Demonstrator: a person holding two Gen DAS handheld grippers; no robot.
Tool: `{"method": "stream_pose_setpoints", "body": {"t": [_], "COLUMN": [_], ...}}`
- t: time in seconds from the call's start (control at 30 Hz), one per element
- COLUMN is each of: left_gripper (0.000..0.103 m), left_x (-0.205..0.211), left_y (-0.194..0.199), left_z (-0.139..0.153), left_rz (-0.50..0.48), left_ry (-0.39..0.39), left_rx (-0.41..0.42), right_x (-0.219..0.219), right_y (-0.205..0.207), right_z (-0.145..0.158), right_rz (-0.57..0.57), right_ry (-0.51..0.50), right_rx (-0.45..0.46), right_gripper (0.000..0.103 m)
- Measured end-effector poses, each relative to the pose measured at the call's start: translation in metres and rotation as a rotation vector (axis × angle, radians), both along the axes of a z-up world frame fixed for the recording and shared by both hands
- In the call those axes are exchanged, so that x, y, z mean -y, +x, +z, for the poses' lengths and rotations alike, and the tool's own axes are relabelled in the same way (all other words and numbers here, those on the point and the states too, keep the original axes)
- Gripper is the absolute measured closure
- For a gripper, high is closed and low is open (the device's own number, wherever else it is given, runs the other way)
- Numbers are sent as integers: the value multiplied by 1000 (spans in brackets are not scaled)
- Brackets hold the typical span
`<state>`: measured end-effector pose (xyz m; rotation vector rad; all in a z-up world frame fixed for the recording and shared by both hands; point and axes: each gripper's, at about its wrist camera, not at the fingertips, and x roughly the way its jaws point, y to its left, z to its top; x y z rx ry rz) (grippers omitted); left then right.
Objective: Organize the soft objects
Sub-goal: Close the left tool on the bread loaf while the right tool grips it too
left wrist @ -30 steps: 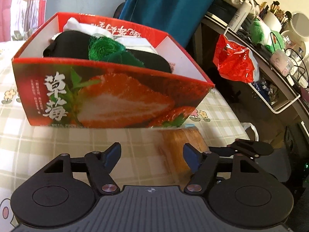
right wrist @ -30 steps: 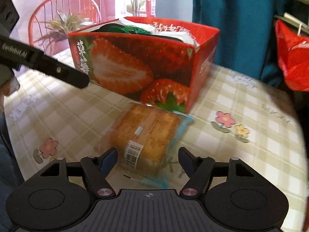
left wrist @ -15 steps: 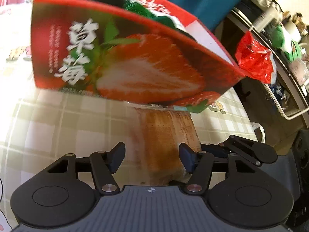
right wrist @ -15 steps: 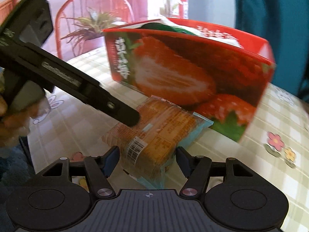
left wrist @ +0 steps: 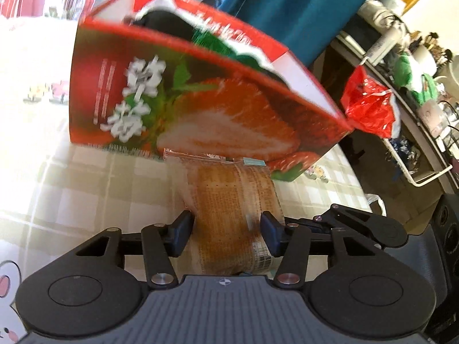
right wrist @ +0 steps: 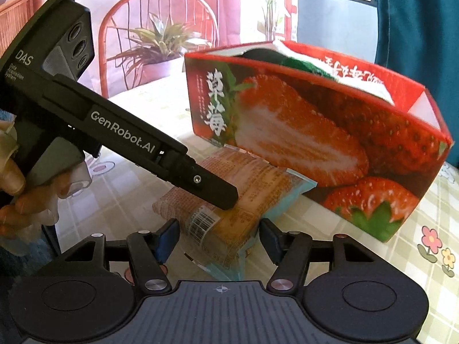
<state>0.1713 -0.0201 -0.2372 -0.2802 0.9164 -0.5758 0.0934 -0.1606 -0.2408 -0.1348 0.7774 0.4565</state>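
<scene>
A wrapped bread packet (left wrist: 232, 200) lies on the checked tablecloth against the red strawberry box (left wrist: 200, 100). My left gripper (left wrist: 226, 233) has its fingers on both sides of the packet's near end, touching the wrapper. In the right wrist view the same packet (right wrist: 243, 183) lies between and beyond my right gripper (right wrist: 218, 238), which is open around its near edge. The left gripper's body (right wrist: 129, 140) reaches over the packet from the left. The box (right wrist: 315, 132) holds black, green and white soft items.
A red plastic bag (left wrist: 370, 106) and a cluttered shelf (left wrist: 416, 86) stand to the right beyond the table edge. A red chair (right wrist: 160, 28) and a potted plant (right wrist: 160, 37) are behind the table. Flower prints mark the tablecloth (right wrist: 436, 246).
Both grippers have moved forward onto the bread packet. The left fingers have closed in from wide open to the packet's sides. The box looks nearer and more tilted in the left view.
</scene>
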Motion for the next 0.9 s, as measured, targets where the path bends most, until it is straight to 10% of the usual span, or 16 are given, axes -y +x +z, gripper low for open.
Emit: {"method": "stream_pose_setpoints", "body": {"t": [0.37,0.9], "left_gripper": [48,48], "left_x": [-8,-6], "left_y": [-18,9], "left_z": [68,109], "left_rz": [8,-3], "left_ry": [-15,-11], "left_rx": [199,265], "right_x": [-5,-8], "right_y": [-13,16], "right_z": [59,99], "right_rz": [-10,12], "right_ry": [-10,-26], "right_rx": [158,235], "right_gripper": [46,46]}}
